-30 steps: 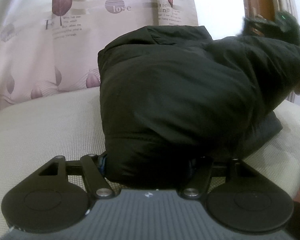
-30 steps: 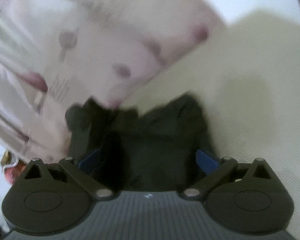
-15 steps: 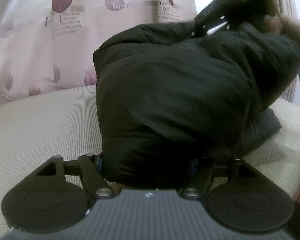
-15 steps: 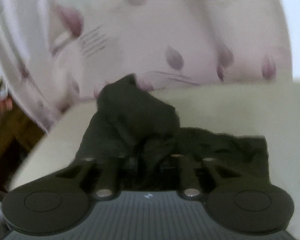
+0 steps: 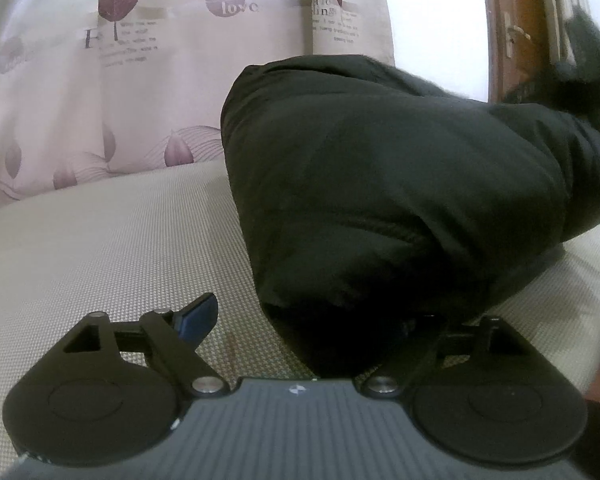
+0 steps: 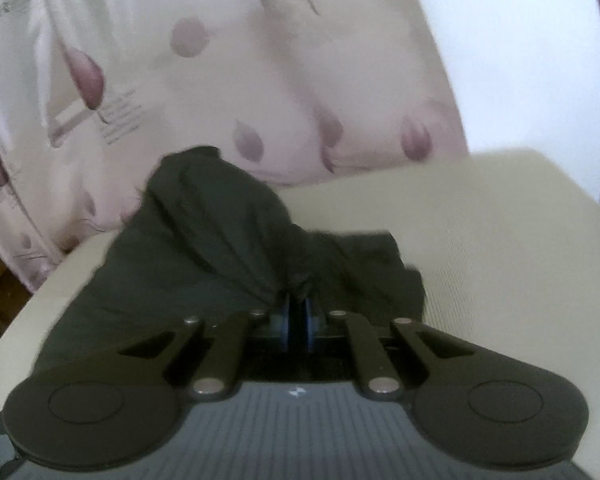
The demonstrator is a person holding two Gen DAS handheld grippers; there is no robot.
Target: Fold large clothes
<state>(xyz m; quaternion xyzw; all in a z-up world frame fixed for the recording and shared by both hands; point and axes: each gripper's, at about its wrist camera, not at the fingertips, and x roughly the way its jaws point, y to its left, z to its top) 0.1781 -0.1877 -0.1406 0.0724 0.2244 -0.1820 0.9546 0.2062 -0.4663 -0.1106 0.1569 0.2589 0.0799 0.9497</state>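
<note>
Dark padded jacket (image 5: 380,184) lies bunched in a puffy mound on a cream woven surface (image 5: 100,256), possibly a bed or sofa cushion; cannot tell which. Pale curtain with purple leaf print (image 5: 160,60) hangs close behind it.

Left tool (image 5: 316,320): jaws opening. The blue pad of one finger (image 5: 198,314) stands clear of the cloth, out over the bare cream surface. The other finger is hidden under the jacket's near end. The jacket bulk sits between the jaws, but the visible pad is not pressing on it.

Right tool (image 6: 296,320): jaws drawn nearly together, both blue pads pinching a gathered pleat of the jacket (image 6: 228,248). Cloth fans up and away from the pinch in tight radiating creases. That view is slightly blurred.

Handling, as I judge it: soft, quilted, springy. It holds air and will puff back up rather than lie flat, so folds want pressing down. The shell looks smooth and may slip from a shallow pinch. Bulky rather than heavy. Best holds are likely hems, seams or a gathered thickness of cloth, not a single skin of the shell.
</note>
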